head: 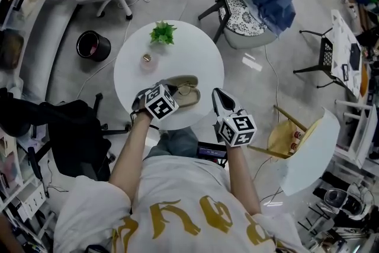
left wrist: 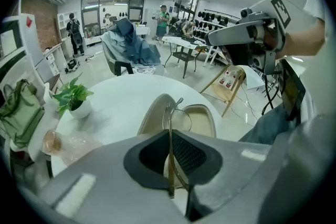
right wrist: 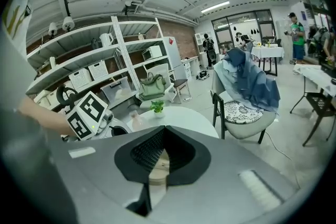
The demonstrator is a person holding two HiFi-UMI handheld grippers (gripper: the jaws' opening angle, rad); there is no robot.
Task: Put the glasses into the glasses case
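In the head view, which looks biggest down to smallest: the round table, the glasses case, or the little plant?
1. white table, by far the biggest
2. glasses case, lying open
3. plant, which looks only a bit smaller than the case

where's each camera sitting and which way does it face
Head view: on the person's head, facing steeply down at the table; both arms show.
Left gripper view: on the left hand-held gripper, facing over the glasses case; its jaws grip the glasses.
Right gripper view: on the right hand-held gripper, facing the table; left arm shows.
Shared: all three show the plant.
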